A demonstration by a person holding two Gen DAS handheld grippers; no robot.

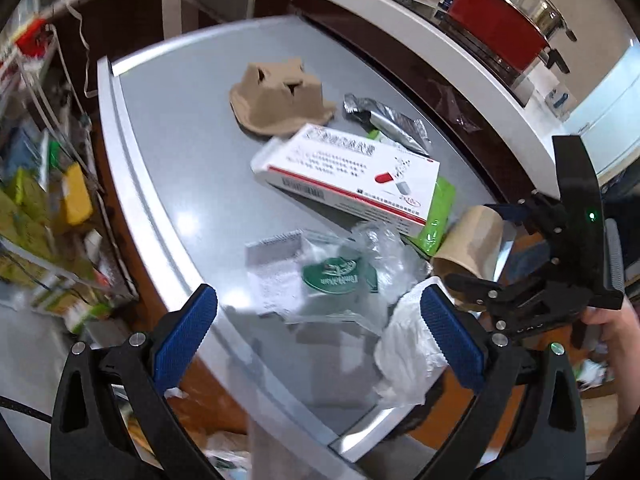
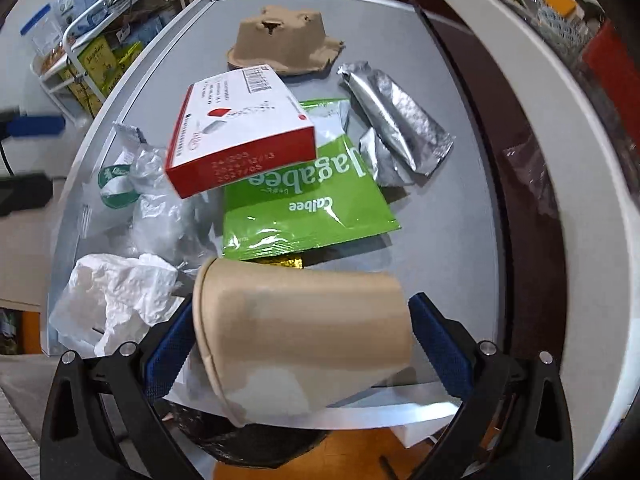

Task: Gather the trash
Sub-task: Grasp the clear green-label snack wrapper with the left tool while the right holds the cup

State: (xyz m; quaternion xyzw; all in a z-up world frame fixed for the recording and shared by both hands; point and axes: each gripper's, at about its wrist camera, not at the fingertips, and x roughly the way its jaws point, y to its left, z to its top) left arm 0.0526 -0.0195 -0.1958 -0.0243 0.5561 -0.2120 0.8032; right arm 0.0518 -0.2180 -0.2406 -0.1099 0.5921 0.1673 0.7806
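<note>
Right wrist view: right claw (image 2: pixel 300 344) closed on the paper cup (image 2: pixel 300 336), lying sideways at the desk (image 2: pixel 440 216) edge.
Left wrist view: left claw (image 1: pixel 316 332) wide open, empty, over the tissue (image 1: pixel 408 352).
Doing it well: squeeze softly, lift straight.
Count: one cup, one box (image 2: pixel 240 128), one green bag (image 2: pixel 304 208).

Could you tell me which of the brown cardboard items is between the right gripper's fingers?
The brown paper cup, lying sideways at the table's near edge; the brown moulded-pulp cup carrier sits untouched at the far end.
</note>
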